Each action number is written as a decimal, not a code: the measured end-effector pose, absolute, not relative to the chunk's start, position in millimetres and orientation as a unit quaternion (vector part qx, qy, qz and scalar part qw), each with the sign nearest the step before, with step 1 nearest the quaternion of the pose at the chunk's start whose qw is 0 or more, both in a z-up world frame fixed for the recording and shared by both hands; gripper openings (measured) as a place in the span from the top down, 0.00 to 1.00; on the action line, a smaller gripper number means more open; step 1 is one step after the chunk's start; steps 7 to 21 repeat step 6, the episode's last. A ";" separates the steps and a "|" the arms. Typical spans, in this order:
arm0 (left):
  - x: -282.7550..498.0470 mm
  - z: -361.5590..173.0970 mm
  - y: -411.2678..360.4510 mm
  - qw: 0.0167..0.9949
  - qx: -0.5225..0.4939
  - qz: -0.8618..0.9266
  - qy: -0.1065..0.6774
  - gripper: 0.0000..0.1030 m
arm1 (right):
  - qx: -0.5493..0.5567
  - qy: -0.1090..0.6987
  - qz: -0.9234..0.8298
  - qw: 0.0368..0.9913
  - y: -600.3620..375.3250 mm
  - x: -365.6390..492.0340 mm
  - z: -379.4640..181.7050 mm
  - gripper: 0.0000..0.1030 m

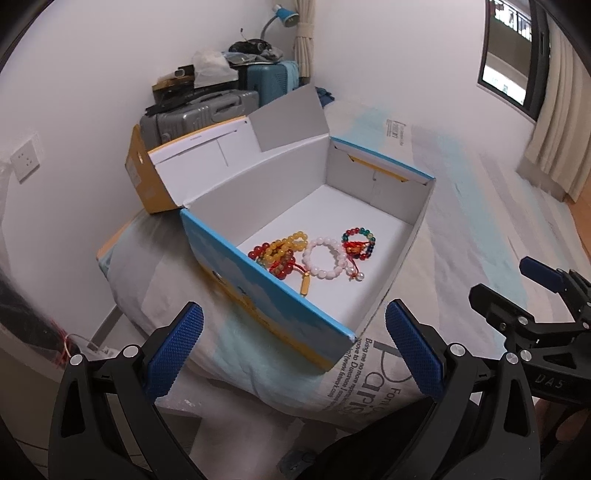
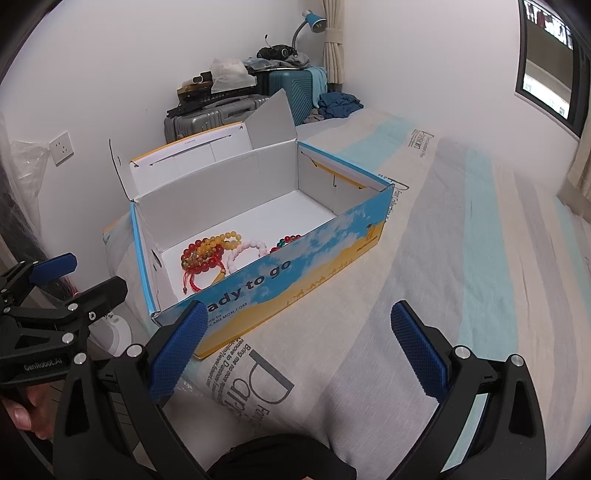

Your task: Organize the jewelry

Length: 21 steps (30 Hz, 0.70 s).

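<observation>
Resting on a bed (image 2: 461, 258) with a pale sheet striped in grey and light blue, an open cardboard box (image 2: 295, 273) (sky-and-desert print, with "to go" readable on its long side) sits near the bed's corner, its lid (image 1: 207, 155) folded back toward the wall. Printed lettering runs across the sheet just in front of the box.

Inside the box, on its white floor, lies the jewelry. A tangle of red and amber bead strings (image 1: 280, 253) sits against the near wall, with a small gold bar charm (image 1: 305, 285) at its edge. Just beside it lies a white bead bracelet (image 1: 325, 258), and next to that a bracelet of mixed red, green and blue beads (image 1: 358, 242) with a red knotted cord.

The left gripper (image 1: 293, 354) hovers in front of the box's near corner, its blue-padded fingers spread wide and holding nothing. The right gripper (image 2: 299, 352) hovers beside it over the sheet, likewise spread wide and bare. Each shows at the edge of the other's view.

Behind the bed, against a white wall, stand a grey suitcase (image 2: 207, 118) and a teal suitcase (image 2: 295, 88) piled with bags and clothes, a blue desk lamp (image 2: 314, 22) above them. A wall socket (image 2: 61, 147) sits to the left; a dark-framed window (image 2: 546, 66) and beige curtain (image 1: 561, 147) are to the right.
</observation>
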<state>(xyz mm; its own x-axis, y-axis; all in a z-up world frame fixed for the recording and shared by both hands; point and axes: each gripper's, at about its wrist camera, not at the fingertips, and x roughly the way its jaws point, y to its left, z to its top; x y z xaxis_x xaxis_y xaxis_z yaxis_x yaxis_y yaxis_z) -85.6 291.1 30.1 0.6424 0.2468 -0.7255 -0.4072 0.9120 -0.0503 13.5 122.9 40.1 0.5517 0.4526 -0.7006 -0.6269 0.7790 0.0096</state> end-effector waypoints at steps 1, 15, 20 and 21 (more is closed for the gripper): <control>-85.2 30.1 289.9 0.900 -0.102 0.184 0.383 0.06 | -0.122 0.359 0.309 0.872 122.7 13.5 40.0 0.07; -86.2 31.5 289.2 0.902 -0.096 0.192 0.375 0.06 | -0.119 0.360 0.308 0.873 122.9 13.1 38.9 0.07; -86.2 31.5 289.2 0.902 -0.096 0.192 0.375 0.06 | -0.119 0.360 0.308 0.873 122.9 13.1 38.9 0.07; -86.2 31.5 289.2 0.902 -0.096 0.192 0.375 0.06 | -0.119 0.360 0.308 0.873 122.9 13.1 38.9 0.07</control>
